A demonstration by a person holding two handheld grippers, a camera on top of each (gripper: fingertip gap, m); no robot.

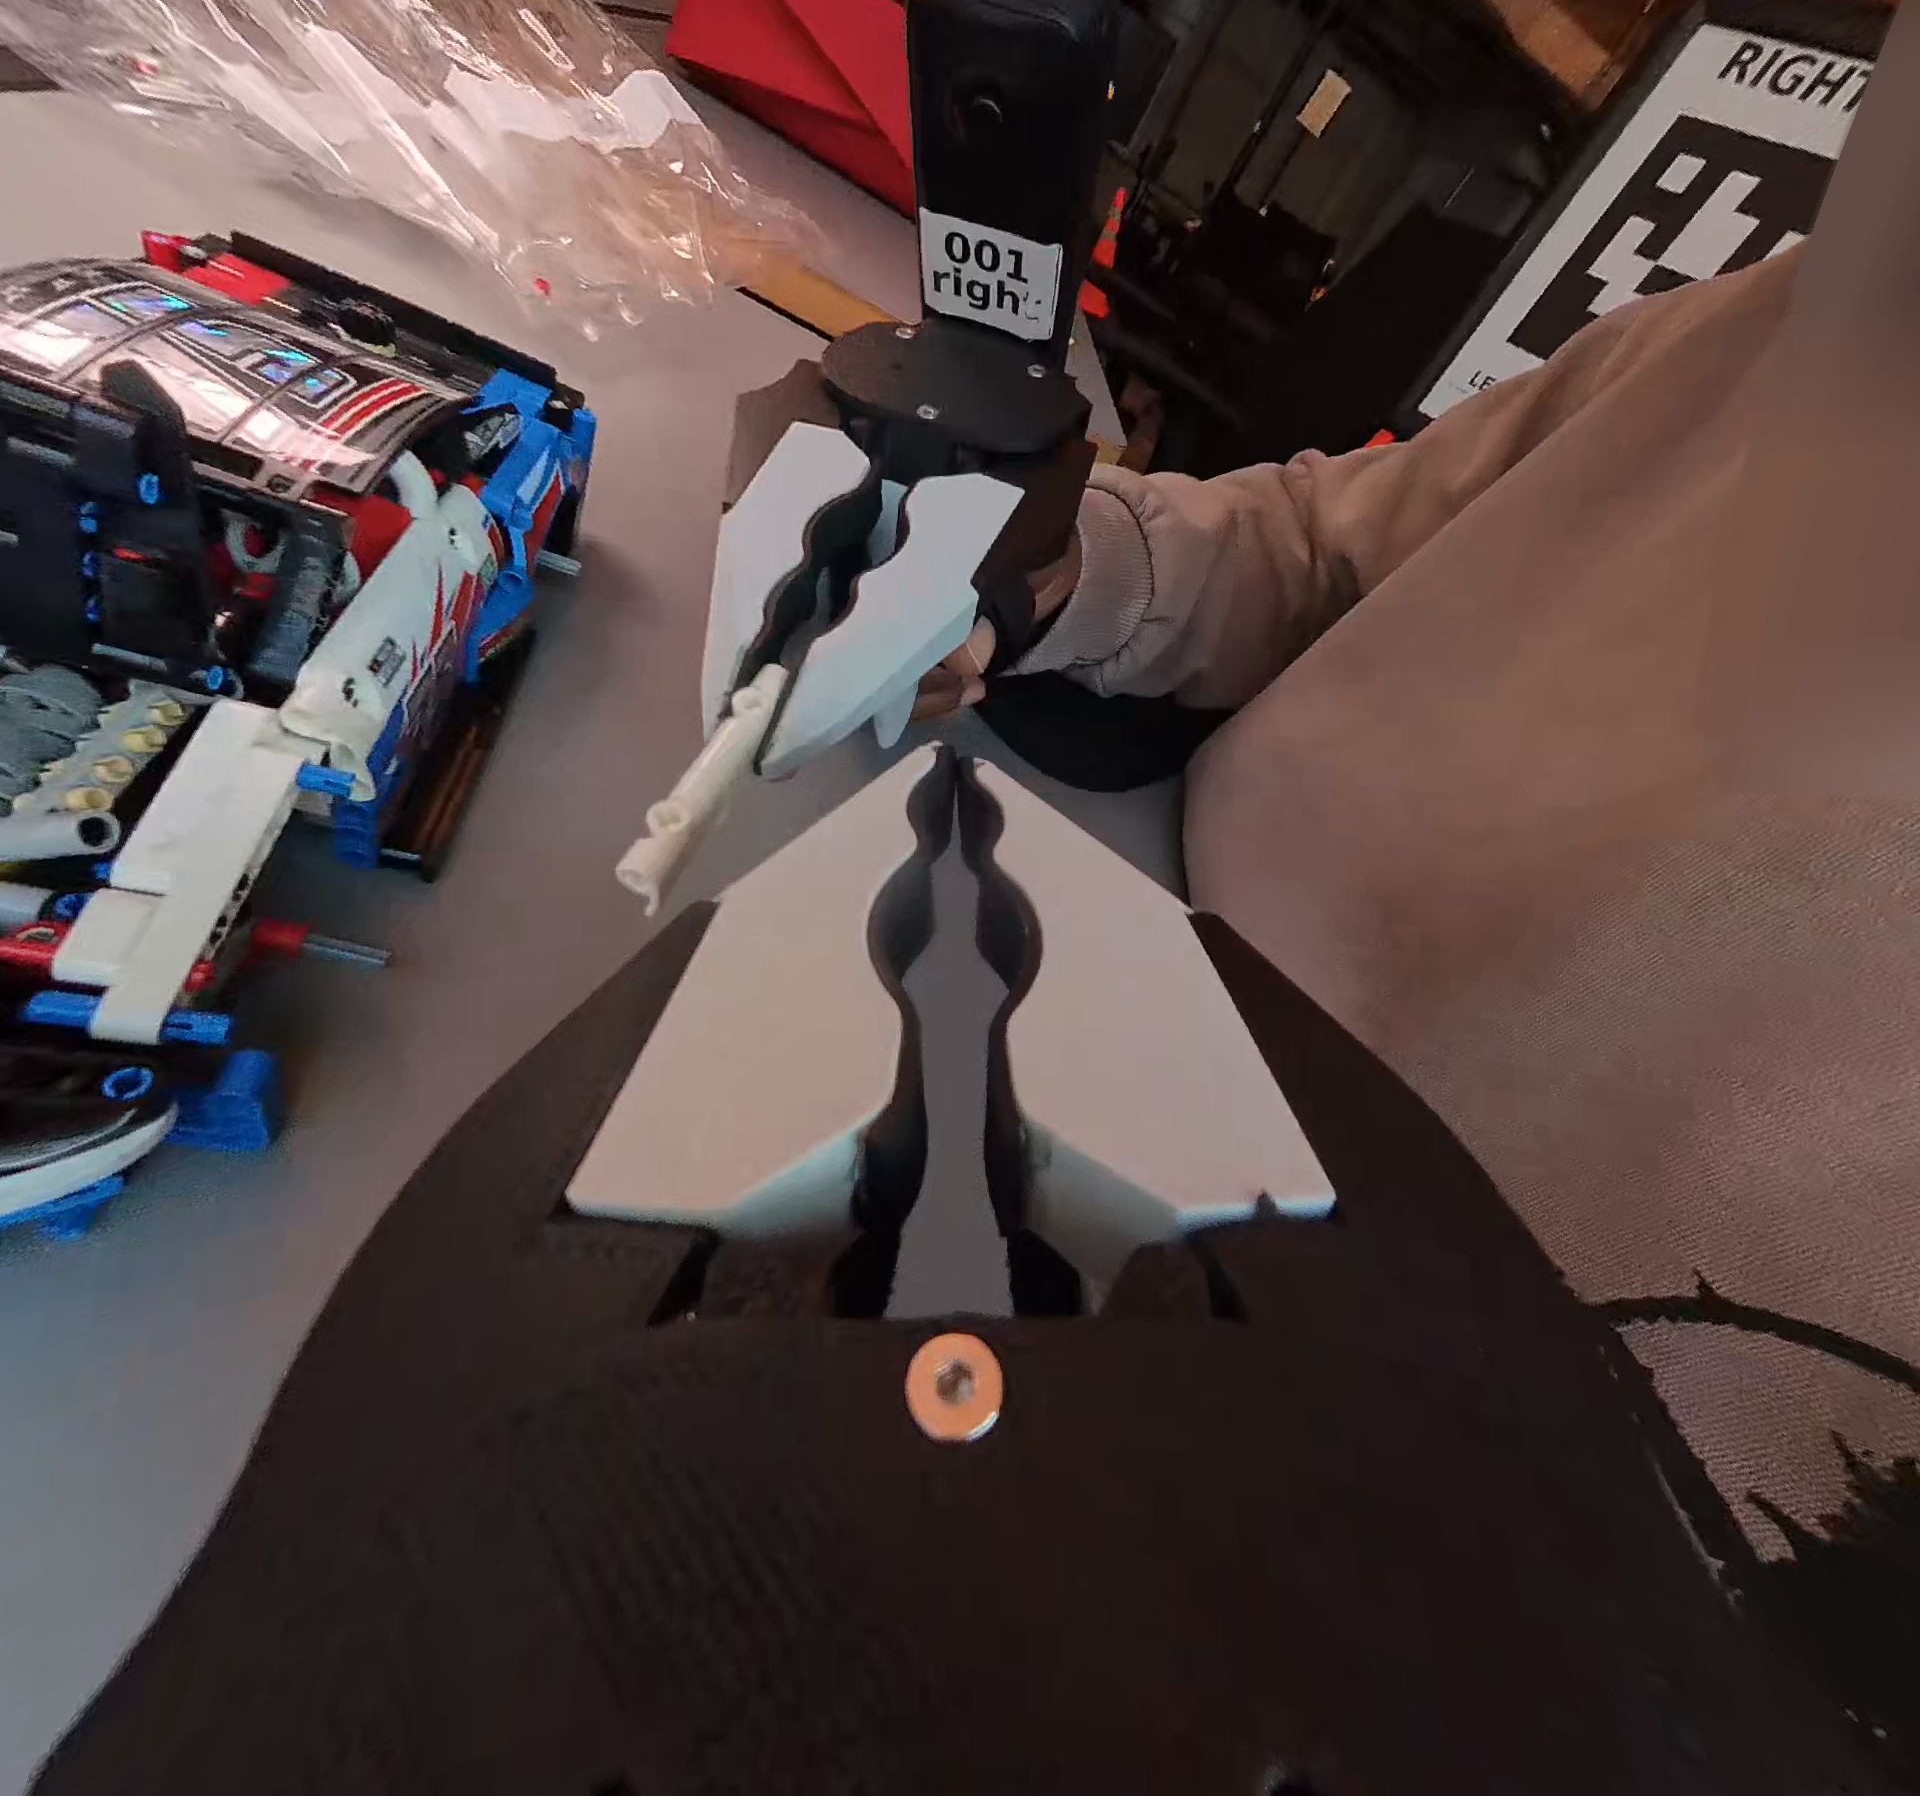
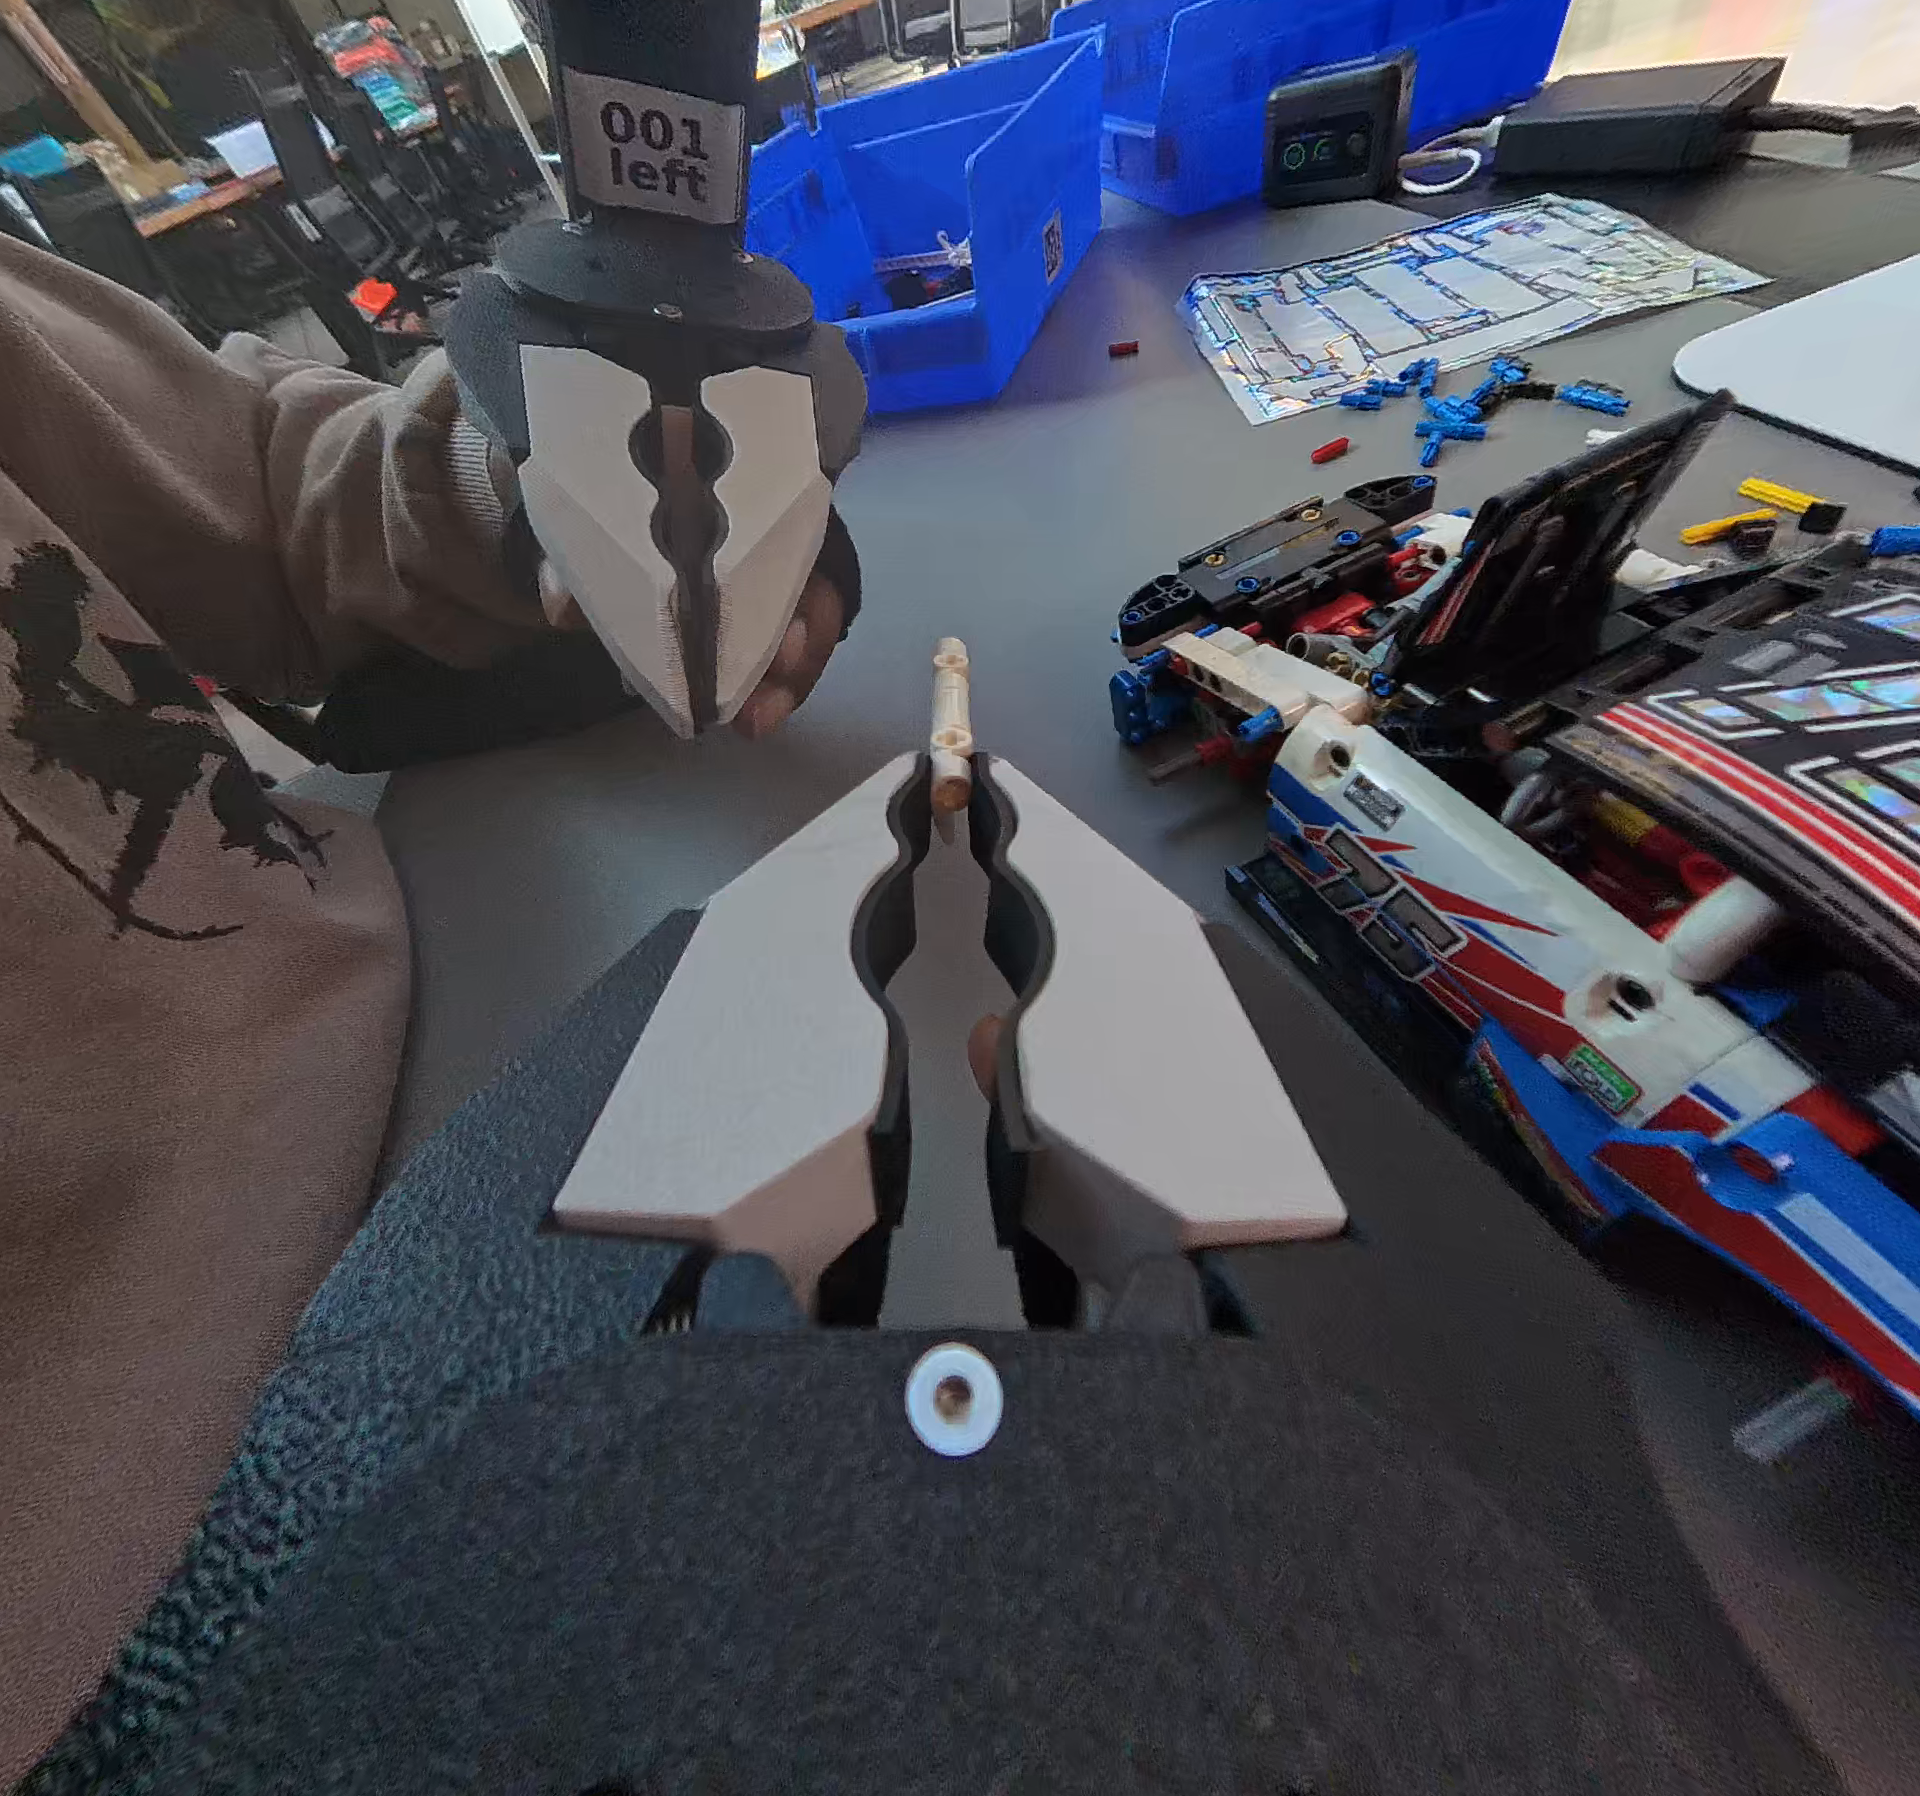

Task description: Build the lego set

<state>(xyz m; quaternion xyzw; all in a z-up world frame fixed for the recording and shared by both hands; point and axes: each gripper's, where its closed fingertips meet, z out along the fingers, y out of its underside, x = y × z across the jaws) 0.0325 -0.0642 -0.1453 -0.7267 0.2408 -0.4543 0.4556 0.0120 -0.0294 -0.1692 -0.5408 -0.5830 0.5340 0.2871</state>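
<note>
A partly built lego race car [image 1: 260, 655], white, blue, red and black, stands on the grey table to the left; in the right wrist view it [image 2: 1558, 863] is to the right. My right gripper [image 2: 948, 775] is shut on a slim white lego connector piece [image 2: 951, 707] that sticks out past its tips. In the left wrist view the right gripper [image 1: 774, 718] holds that piece [image 1: 696, 796] above the table, close to the car's side. My left gripper [image 1: 948, 759] is shut and empty, just behind the right one; it also shows in the right wrist view [image 2: 698, 723], tips down near the table.
Clear plastic bags [image 1: 364, 84] and a red box [image 1: 810, 32] lie behind the car. Blue bins [image 2: 987, 219], a sticker sheet [image 2: 1455, 292], loose blue pieces [image 2: 1455, 406], yellow pieces [image 2: 1766, 499] and a small black device [image 2: 1335, 136] sit at the far side. A person's beige sleeve [image 1: 1455, 551] is on the right. Spacing between my two grippers at the tips: around 5 cm.
</note>
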